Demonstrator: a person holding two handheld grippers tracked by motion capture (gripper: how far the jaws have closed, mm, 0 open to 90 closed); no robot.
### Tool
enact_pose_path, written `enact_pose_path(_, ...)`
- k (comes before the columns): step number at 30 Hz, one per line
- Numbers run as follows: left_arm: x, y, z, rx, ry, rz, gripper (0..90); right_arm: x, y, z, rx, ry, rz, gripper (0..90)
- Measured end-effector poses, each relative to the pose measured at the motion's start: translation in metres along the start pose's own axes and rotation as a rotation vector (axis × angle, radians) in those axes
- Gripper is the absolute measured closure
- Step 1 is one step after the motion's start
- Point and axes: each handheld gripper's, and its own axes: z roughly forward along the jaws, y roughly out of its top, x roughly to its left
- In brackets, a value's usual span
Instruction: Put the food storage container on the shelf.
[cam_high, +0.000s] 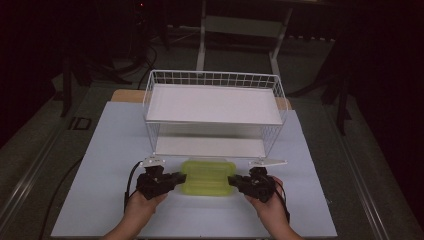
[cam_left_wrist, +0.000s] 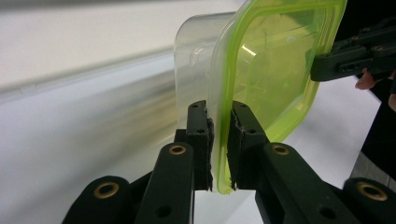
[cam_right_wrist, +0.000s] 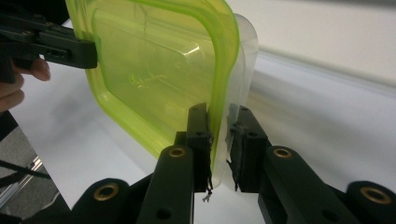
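Two grippers held one container between them: my left gripper (cam_high: 176, 179) had pinched the left end of the lidded box (cam_high: 207, 177) and my right gripper (cam_high: 234, 181) the right end. From the high view the box sat crosswise, its long axis running left to right across the white table sheet (cam_high: 100, 190), parallel to the front of the wire rack (cam_high: 215, 112) and just in front of the rack's lower shelf (cam_high: 210, 146). Its yellow-green lid (cam_left_wrist: 271, 70) faced up toward that camera and the clear tub (cam_left_wrist: 194, 56) lay beneath it. In the left gripper view my jaws stood narrow, pads pressed on the lid's rim and the tub's lip, with the box stretching away from me toward the other gripper (cam_left_wrist: 355, 56) at its far end. In the right gripper view I saw the same from the opposite end: jaws closed to a slim gap on the rim, lid (cam_right_wrist: 154, 70) on one side, tub wall (cam_right_wrist: 245, 60) on the other, and the left gripper (cam_right_wrist: 51, 46) clamped at the far edge beside a hand (cam_right_wrist: 18, 84). I could not tell whether the box touched the sheet.
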Motion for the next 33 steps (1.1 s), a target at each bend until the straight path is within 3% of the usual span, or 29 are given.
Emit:
enact_pose_path(9, -0.002, 0.024, -0.008, -0.107, -0.027, 0.014, 81.1, 0.0, 0.027, -0.017, -0.075, -0.008, -0.026, 80.1)
enact_pose_path(15, 0.004, 0.034, 0.002, -0.101, 0.005, 0.017, 81.2, -0.008, 0.036, -0.011, -0.075, -0.031, -0.018, 80.0)
enact_pose_path(23, 0.022, 0.031, 0.023, -0.089, 0.007, -0.017, 81.1, -0.022, 0.039, 0.007, -0.047, -0.064, 0.002, 79.9)
enact_pose_path(33, 0.034, 0.03, 0.042, -0.075, 0.018, -0.028, 81.1, -0.037, 0.038, 0.026, -0.034, -0.094, 0.031, 79.6)
